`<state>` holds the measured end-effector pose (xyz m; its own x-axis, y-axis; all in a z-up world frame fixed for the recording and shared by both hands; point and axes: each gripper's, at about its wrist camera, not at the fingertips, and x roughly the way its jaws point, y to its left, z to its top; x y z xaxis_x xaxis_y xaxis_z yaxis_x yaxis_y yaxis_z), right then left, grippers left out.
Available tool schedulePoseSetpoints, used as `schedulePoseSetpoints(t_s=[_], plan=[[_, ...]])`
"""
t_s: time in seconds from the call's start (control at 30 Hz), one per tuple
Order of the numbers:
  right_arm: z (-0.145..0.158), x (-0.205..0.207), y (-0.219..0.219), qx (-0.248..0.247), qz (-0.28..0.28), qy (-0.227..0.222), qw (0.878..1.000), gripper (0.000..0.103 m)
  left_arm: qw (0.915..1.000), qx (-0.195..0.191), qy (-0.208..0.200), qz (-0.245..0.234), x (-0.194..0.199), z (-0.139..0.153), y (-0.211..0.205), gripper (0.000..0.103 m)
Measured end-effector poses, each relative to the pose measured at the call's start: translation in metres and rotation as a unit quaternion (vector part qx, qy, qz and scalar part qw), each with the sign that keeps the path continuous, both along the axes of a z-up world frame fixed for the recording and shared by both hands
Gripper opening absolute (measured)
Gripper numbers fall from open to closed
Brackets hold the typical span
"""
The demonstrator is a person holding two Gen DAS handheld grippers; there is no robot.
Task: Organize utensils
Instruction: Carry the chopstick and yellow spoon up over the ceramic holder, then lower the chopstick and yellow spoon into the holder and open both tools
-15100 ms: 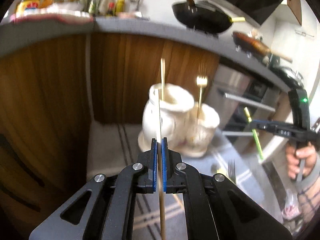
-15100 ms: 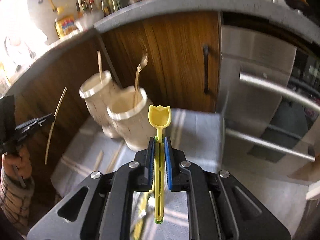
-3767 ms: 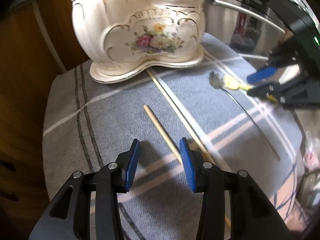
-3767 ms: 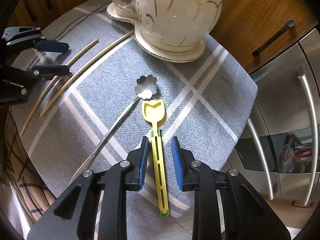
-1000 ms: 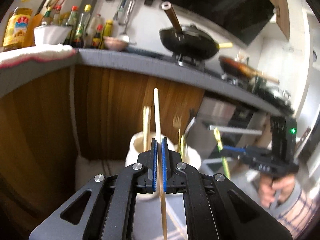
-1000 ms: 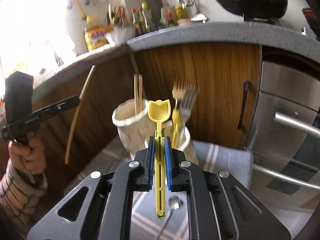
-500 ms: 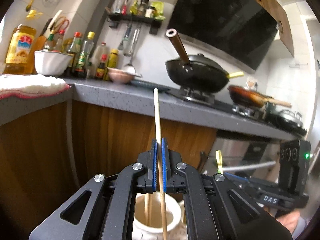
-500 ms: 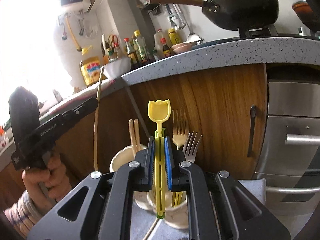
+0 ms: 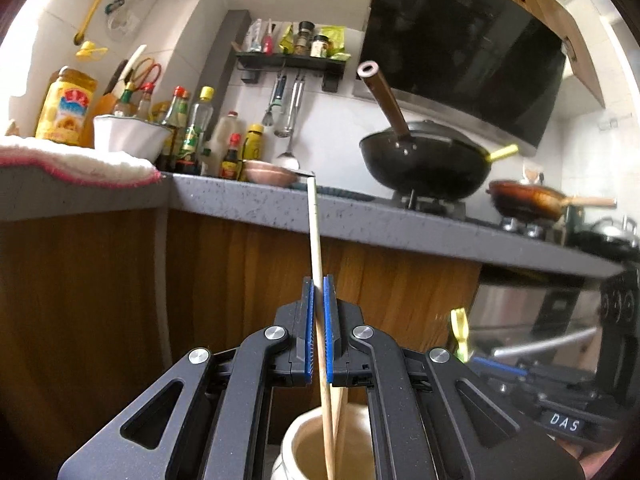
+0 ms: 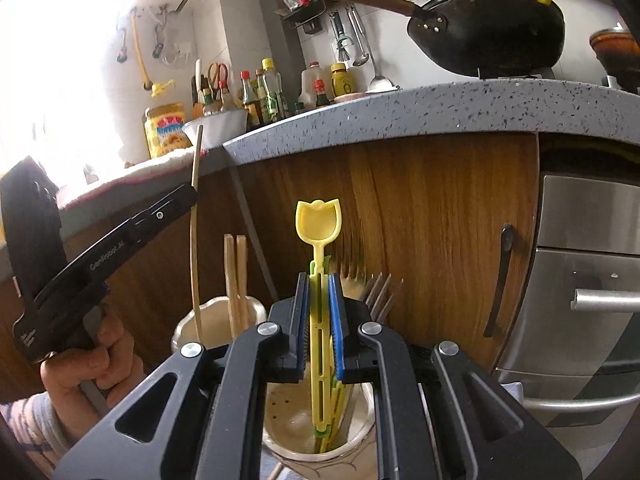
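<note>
Above the ceramic holder point(image 10: 320, 446), left gripper point(image 9: 317, 334) fingers clamping upright chopstick point(image 9: 315, 236), right gripper point(image 10: 320, 330) fingers clamping yellow spoon point(image 10: 319, 224)

A wooden chopstick point(image 9: 316, 248) stands upright, lower end inside the cream holder's point(image 9: 304, 440) left cup; a yellow tulip-tipped spoon point(image 10: 319, 224) dips upright into its right cup point(image 10: 280, 412).

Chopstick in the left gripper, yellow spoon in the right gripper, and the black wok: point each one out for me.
chopstick point(image 9: 315, 240), left wrist view, on its shaft above the pads.
yellow spoon point(image 10: 318, 219), right wrist view, on its tulip-shaped bowl.
black wok point(image 9: 424, 162), left wrist view, on its side wall.
</note>
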<state>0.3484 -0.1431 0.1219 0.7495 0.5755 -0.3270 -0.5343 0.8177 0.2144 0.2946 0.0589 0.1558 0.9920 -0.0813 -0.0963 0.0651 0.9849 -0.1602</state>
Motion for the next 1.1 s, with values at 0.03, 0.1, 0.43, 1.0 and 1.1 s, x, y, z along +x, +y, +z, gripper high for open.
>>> schedulePoseSetpoints(t_s=[0.03, 0.1, 0.43, 1.0, 1.1], plan=[[-0.003, 0.000, 0.001, 0.000, -0.001, 0.001, 1.000, 0.009, 1.0000, 0.006, 0.001, -0.001, -0.001, -0.005, -0.002, 0.005], [-0.009, -0.002, 0.000, 0.000, -0.002, 0.003, 1.000, 0.009, 0.9999, 0.016, 0.002, -0.002, -0.004, -0.013, -0.006, 0.005], [-0.032, -0.023, 0.007, -0.066, -0.001, 0.000, 0.998, 0.009, 0.9982, 0.042, 0.041, -0.005, -0.017, -0.041, -0.012, 0.005], [-0.034, -0.021, 0.007, -0.109, -0.010, 0.028, 0.994, 0.011, 0.9931, 0.070, 0.093, 0.006, -0.022, -0.041, -0.013, 0.016], [-0.031, -0.025, 0.006, -0.111, -0.010, 0.024, 0.993, 0.019, 0.9932, 0.067, 0.095, 0.006, -0.028, -0.038, -0.012, 0.030]])
